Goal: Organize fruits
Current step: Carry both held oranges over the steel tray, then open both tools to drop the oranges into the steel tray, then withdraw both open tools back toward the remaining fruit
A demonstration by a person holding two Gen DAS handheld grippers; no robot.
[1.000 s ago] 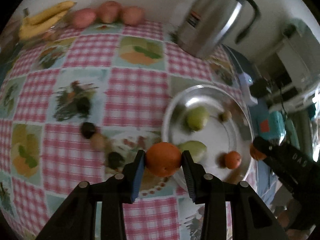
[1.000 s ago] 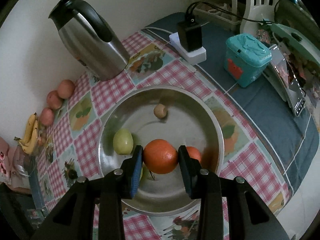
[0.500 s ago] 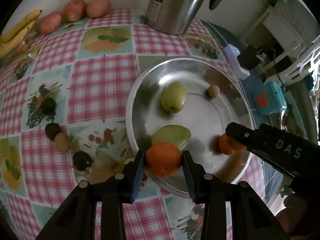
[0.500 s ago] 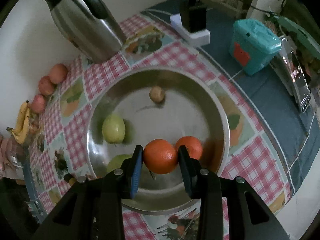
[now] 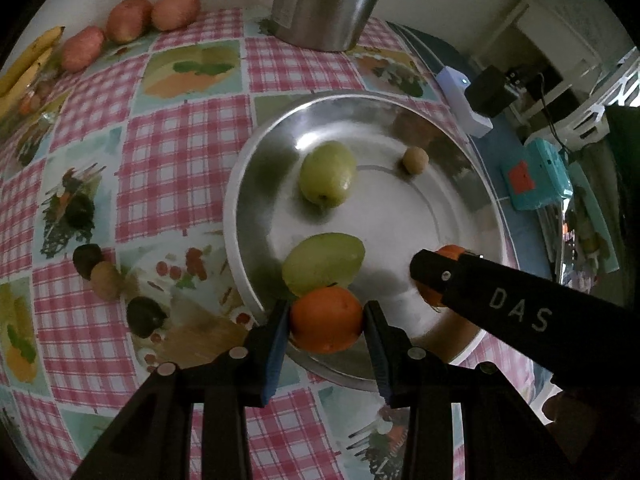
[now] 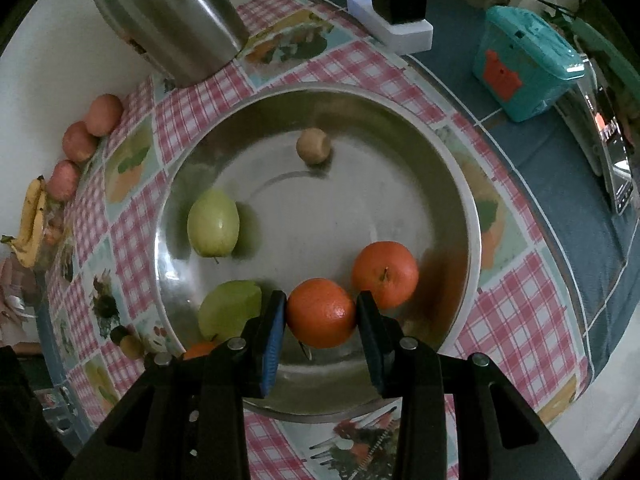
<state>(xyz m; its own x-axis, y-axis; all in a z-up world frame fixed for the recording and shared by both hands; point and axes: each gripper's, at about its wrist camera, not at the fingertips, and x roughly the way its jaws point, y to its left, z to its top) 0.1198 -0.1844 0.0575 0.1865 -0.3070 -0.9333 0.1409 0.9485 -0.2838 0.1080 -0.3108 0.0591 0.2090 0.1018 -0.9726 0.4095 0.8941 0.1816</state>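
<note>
A round steel plate (image 5: 240,216) on the checked cloth holds two green fruits (image 5: 328,174) (image 5: 324,264), a small brown fruit (image 5: 415,160) and a loose orange (image 6: 384,274). My left gripper (image 5: 325,316) is shut on an orange (image 5: 326,320) just over the plate's near rim, beside the nearer green fruit. My right gripper (image 6: 321,312) is shut on a second orange (image 6: 322,314), low inside the plate and close to the loose orange. In the left wrist view the right gripper (image 5: 436,276) reaches in from the right with its orange partly hidden.
A steel kettle (image 5: 324,0) stands behind the plate. Three reddish fruits (image 5: 132,18) and bananas (image 5: 24,68) lie by the wall. Small dark and brown fruits (image 5: 104,276) sit on the cloth left of the plate. A teal box (image 6: 524,62) and a power strip (image 6: 392,26) lie to the right.
Both grippers have come down toward the plate, each still holding its orange. The left one has shifted from over the cloth to the plate's rim; the right one sank beside the loose orange.
</note>
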